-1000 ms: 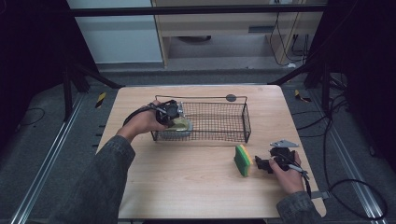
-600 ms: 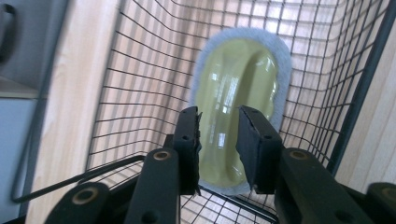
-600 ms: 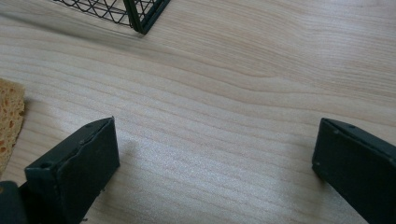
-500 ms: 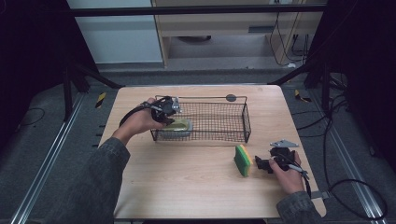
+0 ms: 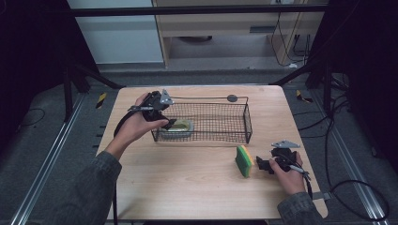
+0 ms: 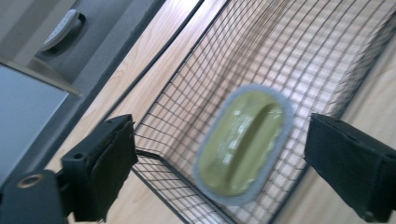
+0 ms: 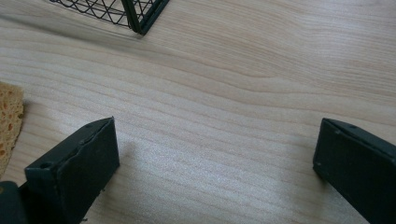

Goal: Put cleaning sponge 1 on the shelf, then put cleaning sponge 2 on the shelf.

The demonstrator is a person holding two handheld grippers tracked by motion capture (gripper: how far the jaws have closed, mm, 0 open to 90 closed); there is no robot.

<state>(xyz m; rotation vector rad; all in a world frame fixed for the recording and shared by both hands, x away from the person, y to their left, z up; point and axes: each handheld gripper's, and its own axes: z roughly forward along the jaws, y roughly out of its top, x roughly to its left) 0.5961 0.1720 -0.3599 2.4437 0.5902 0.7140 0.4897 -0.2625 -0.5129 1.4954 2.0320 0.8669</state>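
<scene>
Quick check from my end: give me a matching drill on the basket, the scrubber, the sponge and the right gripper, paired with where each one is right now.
Things:
1. wire basket
2. green scrubber
3. sponge
4. right gripper

Places or states:
A. lies inside the basket, at its left end
B. stands on edge on the bare table, in front of the basket's right end
C. open, low over the wood just right of the sponge
D. sits across the far middle of the table

Pairs: 1-D, 2-A, 3-B, 4-C
</scene>
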